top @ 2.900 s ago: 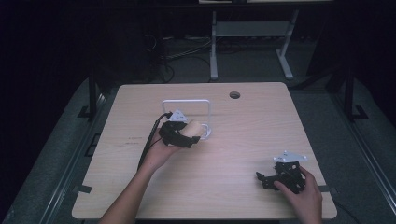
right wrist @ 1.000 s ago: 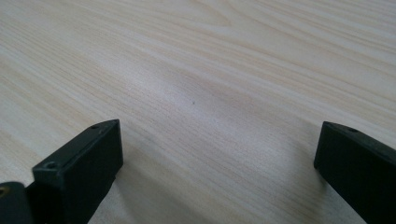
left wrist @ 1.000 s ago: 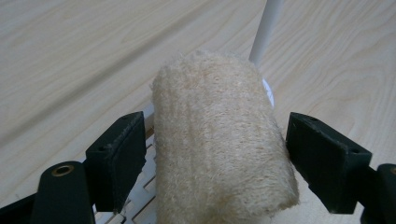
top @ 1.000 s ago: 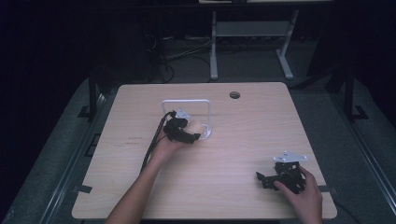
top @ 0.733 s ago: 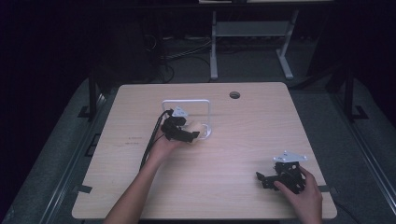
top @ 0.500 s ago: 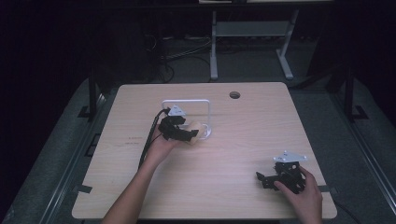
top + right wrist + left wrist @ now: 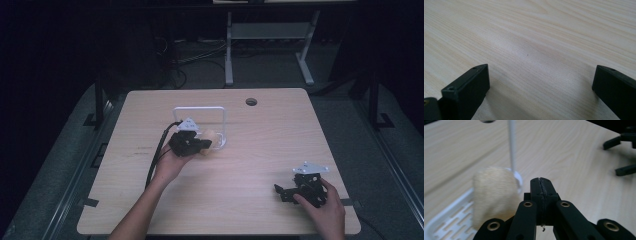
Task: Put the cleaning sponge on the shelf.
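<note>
The left gripper (image 7: 541, 185) had its jaws pressed flat together with nothing between them, having just snapped closed. It hovered near the middle of the table (image 7: 260, 150), a little toward the far edge and left of centre, held in the person's left hand (image 7: 170, 162). Just beside its tips sat a pale, tan, fuzzy object (image 7: 494, 195), perhaps a small soft pad or sponge, though blur in the left gripper view left its exact nature unclear. That object rested on the slotted base of a white wire rack (image 7: 200, 109), next to the rack's thin upright post (image 7: 512, 145) and the round foot at the post's bottom. In the high view the same tan object (image 7: 210, 136) lay at the rack's near right corner, right against the gripper's black tips.

The right gripper (image 7: 539, 82) sat low over bare wood near the table's near right corner, held in the person's right hand (image 7: 325, 210). Its two black jaws stood wide apart, with nothing but table grain between them. The two grippers were well apart from each other.
</note>
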`<state>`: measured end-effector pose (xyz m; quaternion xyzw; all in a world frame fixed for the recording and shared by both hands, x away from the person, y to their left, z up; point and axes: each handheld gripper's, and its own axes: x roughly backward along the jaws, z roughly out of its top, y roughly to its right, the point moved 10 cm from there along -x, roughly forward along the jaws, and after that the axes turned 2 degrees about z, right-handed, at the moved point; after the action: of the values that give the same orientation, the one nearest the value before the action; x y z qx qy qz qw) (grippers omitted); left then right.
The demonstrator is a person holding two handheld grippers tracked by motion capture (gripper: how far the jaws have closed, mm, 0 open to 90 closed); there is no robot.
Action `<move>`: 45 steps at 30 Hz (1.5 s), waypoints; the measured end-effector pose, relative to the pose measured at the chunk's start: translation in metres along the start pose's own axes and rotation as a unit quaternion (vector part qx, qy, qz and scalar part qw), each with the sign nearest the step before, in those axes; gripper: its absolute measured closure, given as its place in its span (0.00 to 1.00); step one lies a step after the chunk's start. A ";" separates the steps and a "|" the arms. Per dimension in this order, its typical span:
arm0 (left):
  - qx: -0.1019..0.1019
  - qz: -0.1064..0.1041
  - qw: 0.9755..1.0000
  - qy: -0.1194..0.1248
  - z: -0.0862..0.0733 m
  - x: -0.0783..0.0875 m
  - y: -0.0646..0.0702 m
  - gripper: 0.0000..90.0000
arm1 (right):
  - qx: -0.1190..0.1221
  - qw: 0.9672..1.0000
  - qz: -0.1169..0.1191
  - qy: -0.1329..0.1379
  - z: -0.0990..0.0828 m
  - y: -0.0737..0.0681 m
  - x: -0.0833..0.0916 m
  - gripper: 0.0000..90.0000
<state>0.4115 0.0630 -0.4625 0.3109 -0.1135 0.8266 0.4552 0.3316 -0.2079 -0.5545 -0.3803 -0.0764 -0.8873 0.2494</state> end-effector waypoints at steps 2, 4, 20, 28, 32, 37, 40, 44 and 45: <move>-0.004 -0.008 1.000 -0.006 -0.003 -0.004 0.006 1.00 | 0.001 1.000 0.000 0.001 0.000 0.000 0.000 0.01; -0.009 -0.012 1.000 -0.011 -0.007 -0.008 0.011 1.00 | 0.001 1.000 0.000 0.001 0.000 0.000 0.000 0.01; -0.003 0.010 0.998 -0.057 -0.044 -0.038 0.002 0.99 | 0.001 1.000 0.000 0.000 0.000 0.000 0.000 0.01; 0.016 0.032 0.998 -0.055 -0.049 -0.032 -0.017 0.99 | 0.001 1.000 0.000 0.000 0.000 0.000 0.000 0.01; 0.021 0.041 0.998 -0.052 -0.050 -0.027 -0.025 0.99 | 0.001 1.000 0.000 0.000 0.000 0.000 0.000 0.01; 0.032 0.051 0.997 -0.050 -0.052 -0.021 -0.034 0.99 | 0.001 1.000 0.000 0.000 0.000 0.000 0.000 0.01; 0.036 0.058 0.996 -0.050 -0.053 -0.017 -0.039 0.99 | 0.001 1.000 0.000 0.000 0.000 0.000 0.000 0.01; 0.043 0.066 0.996 -0.048 -0.054 -0.012 -0.048 0.99 | 0.001 1.000 0.000 0.000 0.000 0.000 0.000 0.01; 0.046 0.068 0.996 -0.047 -0.055 -0.011 -0.049 0.99 | 0.001 1.000 0.000 0.001 0.000 0.000 0.000 0.01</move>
<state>0.4340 0.1089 -0.5166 0.3615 -0.1178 0.8444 0.3774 0.3318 -0.2080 -0.5545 -0.3797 -0.0769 -0.8875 0.2495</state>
